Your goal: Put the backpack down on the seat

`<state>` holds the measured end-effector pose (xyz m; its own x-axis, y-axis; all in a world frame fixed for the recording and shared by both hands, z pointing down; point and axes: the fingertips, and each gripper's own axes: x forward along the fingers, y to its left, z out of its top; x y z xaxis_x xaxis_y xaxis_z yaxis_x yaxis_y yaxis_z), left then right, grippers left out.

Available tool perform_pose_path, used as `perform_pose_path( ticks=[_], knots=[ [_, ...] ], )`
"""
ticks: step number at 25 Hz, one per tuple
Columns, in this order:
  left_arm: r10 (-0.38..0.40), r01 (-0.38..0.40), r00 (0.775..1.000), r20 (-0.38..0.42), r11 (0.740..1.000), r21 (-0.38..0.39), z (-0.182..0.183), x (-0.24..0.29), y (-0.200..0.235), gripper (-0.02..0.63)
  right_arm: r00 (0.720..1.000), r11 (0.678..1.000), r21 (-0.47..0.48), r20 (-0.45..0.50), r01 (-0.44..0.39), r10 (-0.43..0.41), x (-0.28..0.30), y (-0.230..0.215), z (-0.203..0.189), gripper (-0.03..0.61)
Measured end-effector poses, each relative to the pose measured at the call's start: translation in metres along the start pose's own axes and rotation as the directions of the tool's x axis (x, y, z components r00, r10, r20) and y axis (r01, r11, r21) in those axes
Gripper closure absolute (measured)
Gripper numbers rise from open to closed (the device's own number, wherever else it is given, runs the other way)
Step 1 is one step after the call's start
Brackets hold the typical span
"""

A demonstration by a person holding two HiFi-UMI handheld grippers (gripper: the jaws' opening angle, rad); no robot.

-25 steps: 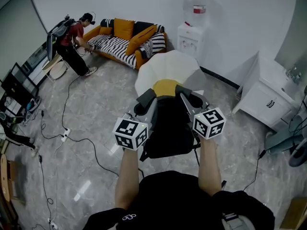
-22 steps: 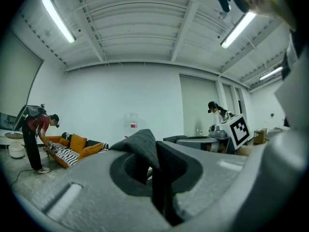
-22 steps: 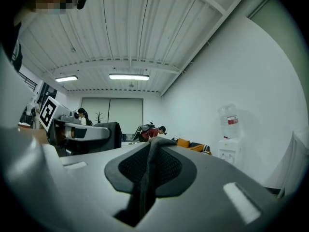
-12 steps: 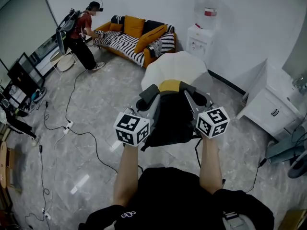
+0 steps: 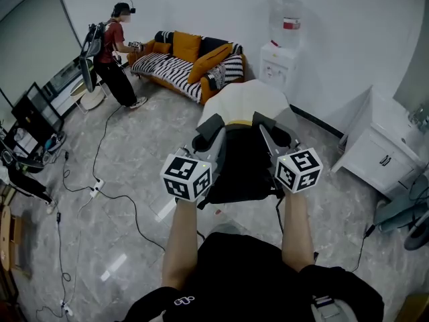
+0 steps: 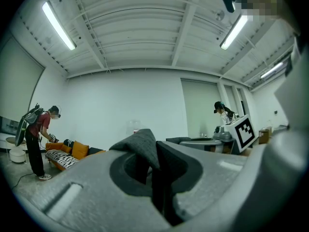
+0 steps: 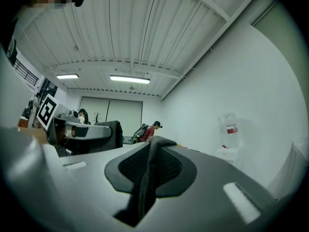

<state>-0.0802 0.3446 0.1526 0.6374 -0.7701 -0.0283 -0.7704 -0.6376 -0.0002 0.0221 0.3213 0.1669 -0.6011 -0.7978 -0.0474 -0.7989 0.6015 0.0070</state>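
A black backpack (image 5: 240, 166) hangs in front of me, held up by its two shoulder straps. My left gripper (image 5: 203, 139) is shut on the left strap (image 6: 141, 146), whose grey padded fold sticks up between the jaws. My right gripper (image 5: 280, 137) is shut on the right strap (image 7: 150, 161), a mesh-backed band pinched edge-on. Just beyond the backpack stands the white rounded seat (image 5: 244, 101), its lower part hidden by the bag. In the left gripper view my left gripper (image 6: 155, 170) points up toward the ceiling, as does my right gripper (image 7: 147, 175) in its own view.
A striped sofa (image 5: 184, 62) with orange cushions stands at the back, with a person (image 5: 114, 52) beside it. A water dispenser (image 5: 281, 52) is against the wall and a white cabinet (image 5: 375, 153) at the right. Cables (image 5: 100, 180) trail over the floor at the left.
Both grippers and the backpack have moved forward toward the white seat. The yellow patch on the seat is now hidden behind the bag. The grip on both straps is unchanged.
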Motion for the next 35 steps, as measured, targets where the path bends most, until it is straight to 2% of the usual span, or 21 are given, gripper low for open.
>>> perform_pose_path(
  ticks=[8,16,28,32,35],
  knots=[
    [-0.03,0.03,0.999,0.03,1.0,-0.01,0.004,0.018,0.002,0.584,1.0,0.999,-0.05,0.003,0.022,-0.022,0.0,-0.014,0.01,0.543],
    [-0.075,0.075,0.996,0.039,0.997,0.006,0.006,0.046,0.008,0.583,0.999,0.997,-0.06,0.018,0.041,-0.04,0.01,-0.036,0.012,0.543],
    [-0.105,0.105,0.994,0.004,0.994,0.02,-0.014,0.135,0.076,0.583,0.998,0.997,-0.037,0.005,0.06,-0.06,0.091,-0.102,-0.017,0.543],
    [-0.095,0.095,0.995,-0.011,0.995,-0.007,-0.021,0.165,0.106,0.583,0.998,0.998,-0.022,0.0,0.066,-0.066,0.121,-0.122,-0.027,0.543],
    [-0.106,0.105,0.994,-0.033,0.994,-0.027,-0.031,0.192,0.121,0.583,0.995,0.995,0.01,-0.001,0.103,-0.103,0.146,-0.148,-0.035,0.543]
  ],
)
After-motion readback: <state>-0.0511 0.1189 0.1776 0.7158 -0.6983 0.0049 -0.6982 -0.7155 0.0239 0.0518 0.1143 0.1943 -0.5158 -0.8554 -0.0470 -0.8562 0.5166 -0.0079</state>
